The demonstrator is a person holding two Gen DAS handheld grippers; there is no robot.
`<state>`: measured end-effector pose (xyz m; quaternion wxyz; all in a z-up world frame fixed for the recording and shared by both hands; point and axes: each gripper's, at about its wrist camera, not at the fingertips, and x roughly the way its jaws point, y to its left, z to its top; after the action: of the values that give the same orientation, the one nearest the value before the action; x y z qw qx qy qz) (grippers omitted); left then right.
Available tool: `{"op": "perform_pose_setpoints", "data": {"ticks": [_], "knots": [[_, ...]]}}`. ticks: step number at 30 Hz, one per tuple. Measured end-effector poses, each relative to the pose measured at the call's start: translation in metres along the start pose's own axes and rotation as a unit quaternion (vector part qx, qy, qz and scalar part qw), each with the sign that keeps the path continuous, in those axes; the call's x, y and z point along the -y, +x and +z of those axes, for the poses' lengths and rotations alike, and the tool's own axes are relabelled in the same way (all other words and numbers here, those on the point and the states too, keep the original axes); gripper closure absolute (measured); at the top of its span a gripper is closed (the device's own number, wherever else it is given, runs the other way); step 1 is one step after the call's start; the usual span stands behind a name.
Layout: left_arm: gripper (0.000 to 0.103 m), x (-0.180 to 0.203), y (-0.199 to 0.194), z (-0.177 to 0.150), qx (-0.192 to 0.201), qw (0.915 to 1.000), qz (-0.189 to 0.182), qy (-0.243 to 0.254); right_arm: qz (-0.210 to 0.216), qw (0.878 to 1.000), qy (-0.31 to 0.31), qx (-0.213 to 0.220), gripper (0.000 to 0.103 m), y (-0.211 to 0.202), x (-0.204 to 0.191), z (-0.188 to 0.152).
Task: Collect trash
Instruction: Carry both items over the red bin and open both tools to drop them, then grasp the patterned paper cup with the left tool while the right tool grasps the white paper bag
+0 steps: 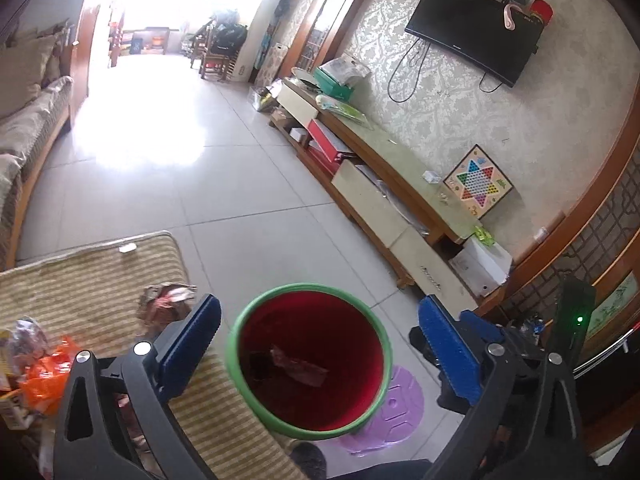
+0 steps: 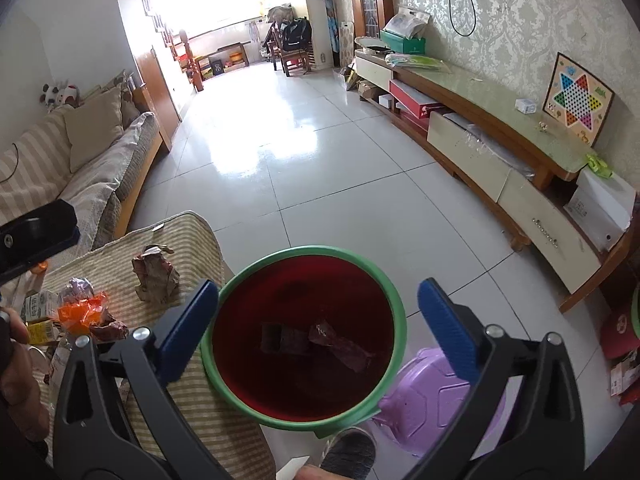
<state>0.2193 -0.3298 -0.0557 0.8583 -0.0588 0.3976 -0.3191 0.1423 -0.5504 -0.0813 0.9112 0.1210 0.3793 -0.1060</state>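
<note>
A red bin with a green rim (image 1: 308,360) (image 2: 304,336) stands on the floor beside a striped low table (image 1: 92,280) (image 2: 188,248). Dark wrappers (image 1: 296,368) (image 2: 340,344) lie at its bottom. My left gripper (image 1: 320,344) hangs over the bin, open, with nothing between its blue pads. My right gripper (image 2: 320,328) is also above the bin, open and empty. On the table lie a crumpled brown wrapper (image 1: 166,300) (image 2: 154,276), an orange bag (image 1: 44,376) (image 2: 82,310) and small cartons (image 2: 38,316).
A purple plastic stool (image 1: 392,404) (image 2: 432,396) sits right of the bin. A long TV cabinet (image 1: 384,184) (image 2: 480,120) runs along the right wall, a sofa (image 1: 28,128) (image 2: 80,172) along the left. A person's foot (image 2: 348,452) is below the bin. Tiled floor lies beyond.
</note>
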Motion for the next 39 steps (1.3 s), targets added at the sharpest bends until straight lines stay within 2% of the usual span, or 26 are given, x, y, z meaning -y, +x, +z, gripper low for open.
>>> {"op": "perform_pose_setpoints", "data": {"ticks": [4, 7, 10, 14, 23, 31, 36, 39], "knots": [[0.008, -0.024, -0.045, -0.002, 0.003, 0.9985, 0.055, -0.002, -0.011, 1.0, -0.022, 0.01, 0.005, -0.017, -0.028, -0.003], [0.008, -0.046, -0.078, -0.008, 0.002, 0.9965, 0.082, -0.02, -0.003, 0.999, -0.037, 0.013, 0.005, -0.029, -0.052, -0.009], [0.008, -0.07, -0.115, -0.02, 0.01, 0.9934, 0.111, -0.03, 0.037, 0.998, -0.054, 0.019, 0.005, -0.041, -0.075, -0.018], [0.008, -0.099, -0.157, -0.043, 0.014, 0.9889, 0.143, -0.037, 0.082, 0.995, -0.061, -0.002, 0.005, -0.047, -0.102, -0.03], [0.008, -0.16, -0.241, -0.106, 0.022, 0.9736, 0.221, -0.054, 0.11, 0.988, -0.11, -0.022, 0.005, -0.05, -0.169, -0.055], [0.008, -0.221, -0.255, -0.158, -0.007, 0.9665, 0.223, -0.127, 0.112, 0.983, -0.137, -0.045, 0.005, -0.05, -0.208, -0.072], [0.008, -0.243, -0.238, -0.171, -0.018, 0.962, 0.209, -0.175, 0.115, 0.98, -0.151, -0.062, 0.005, -0.046, -0.223, -0.086], [0.008, -0.254, -0.222, -0.173, -0.023, 0.9599, 0.209, -0.186, 0.119, 0.977, -0.16, -0.074, 0.005, -0.043, -0.23, -0.095]]}}
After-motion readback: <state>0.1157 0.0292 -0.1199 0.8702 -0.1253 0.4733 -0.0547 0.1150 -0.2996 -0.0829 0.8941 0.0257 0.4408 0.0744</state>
